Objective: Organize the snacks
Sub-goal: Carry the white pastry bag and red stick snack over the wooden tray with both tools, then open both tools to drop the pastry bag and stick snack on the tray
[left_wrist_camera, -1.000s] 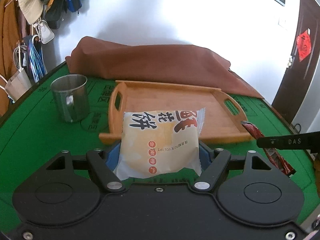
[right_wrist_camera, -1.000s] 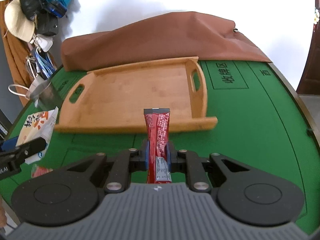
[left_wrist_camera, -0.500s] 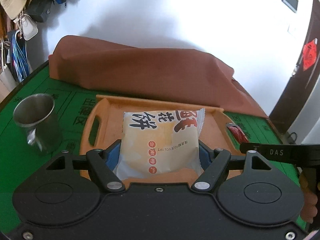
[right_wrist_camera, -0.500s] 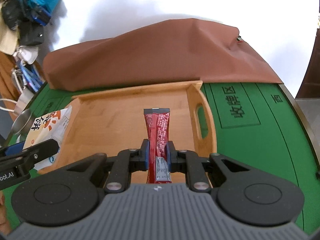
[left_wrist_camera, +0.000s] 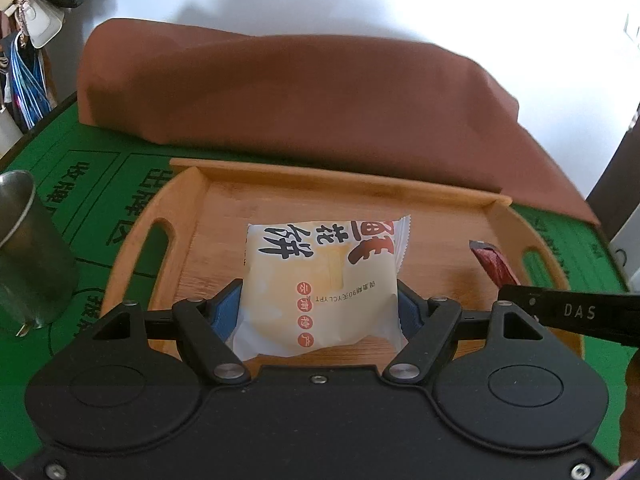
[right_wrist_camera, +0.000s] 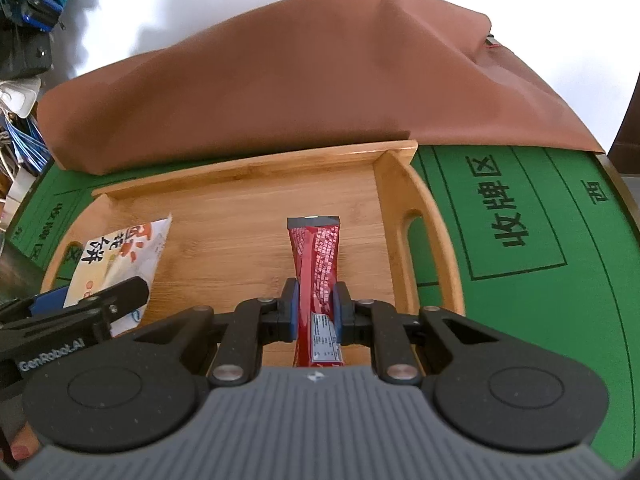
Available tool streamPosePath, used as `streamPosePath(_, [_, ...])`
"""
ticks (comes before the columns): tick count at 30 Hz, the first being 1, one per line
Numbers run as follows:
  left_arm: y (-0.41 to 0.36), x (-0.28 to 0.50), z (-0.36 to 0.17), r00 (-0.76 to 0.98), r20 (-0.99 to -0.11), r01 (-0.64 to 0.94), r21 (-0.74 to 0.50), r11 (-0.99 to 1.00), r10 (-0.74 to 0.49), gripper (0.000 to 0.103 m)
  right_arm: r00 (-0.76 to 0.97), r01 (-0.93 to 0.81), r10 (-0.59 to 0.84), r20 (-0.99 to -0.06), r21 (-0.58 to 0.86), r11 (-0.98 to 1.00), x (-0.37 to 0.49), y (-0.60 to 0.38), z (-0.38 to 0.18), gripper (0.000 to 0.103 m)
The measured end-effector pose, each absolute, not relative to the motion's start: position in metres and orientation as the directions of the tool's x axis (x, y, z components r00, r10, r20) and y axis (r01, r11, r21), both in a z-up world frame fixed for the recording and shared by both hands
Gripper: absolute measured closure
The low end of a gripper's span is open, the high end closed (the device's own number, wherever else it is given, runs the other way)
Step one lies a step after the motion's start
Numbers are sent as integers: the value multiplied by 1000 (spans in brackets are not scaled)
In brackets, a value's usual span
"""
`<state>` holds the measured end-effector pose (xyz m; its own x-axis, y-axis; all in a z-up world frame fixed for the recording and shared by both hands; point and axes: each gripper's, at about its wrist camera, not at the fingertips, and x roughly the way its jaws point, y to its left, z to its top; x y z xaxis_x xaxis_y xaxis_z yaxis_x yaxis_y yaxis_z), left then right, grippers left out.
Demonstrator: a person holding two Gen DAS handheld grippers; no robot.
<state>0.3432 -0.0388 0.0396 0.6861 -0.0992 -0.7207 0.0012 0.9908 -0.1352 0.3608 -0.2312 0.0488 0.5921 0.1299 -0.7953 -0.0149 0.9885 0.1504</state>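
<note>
My left gripper (left_wrist_camera: 320,304) is shut on a white pastry packet (left_wrist_camera: 320,280) with black and orange print, held over the wooden tray (left_wrist_camera: 276,196). The same packet (right_wrist_camera: 120,264) shows at the left of the right wrist view, over the tray's left half. My right gripper (right_wrist_camera: 316,306) is shut on a narrow red snack stick (right_wrist_camera: 318,264), held lengthwise over the right half of the tray (right_wrist_camera: 248,216). In the left wrist view the red stick (left_wrist_camera: 494,262) pokes in from the right above the other gripper's black body.
A steel mug (left_wrist_camera: 28,252) stands on the green table mat (right_wrist_camera: 540,280) left of the tray. A brown cloth bundle (left_wrist_camera: 300,88) lies right behind the tray against the white wall. Bags hang at the far left (left_wrist_camera: 36,28).
Both grippers have carried their snacks forward from in front of the tray's near rim to over its floor. The tray and brown cloth loom larger; the mug has slid to the left edge.
</note>
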Motion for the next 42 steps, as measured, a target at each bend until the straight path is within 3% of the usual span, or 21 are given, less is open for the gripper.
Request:
streamPosePath(17, [-47,349,21,681,-730,9,-61,998,-51,28,575,-19,131,-808,146,989,365,-232,35,82])
streamPosePath(22, [-50,347,23,682,-730,-2,-53,999,-37,26,599,-31,129,-790,138,990,361,-231,37,67])
streamPosePath(23, [-50,346,24,686,-727,-2,-40,999,-28,23,604,-34,124,-788,130,991,360,-230,39,57])
streamPosePath(28, [-54,335,34,702,-712,27,0,1000,-19,14,615,-44,127,-778,127,991,351,-228,48,50])
streamPosePath(33, [-48,317,45,709,-704,40,-1,999,-29,13,633,-71,139,-761,121,990,329,-224,58,38])
streamPosePath(42, [-31,260,64,739,-671,77,-7,997,-61,2,650,-132,191,-736,139,981,272,-222,75,18])
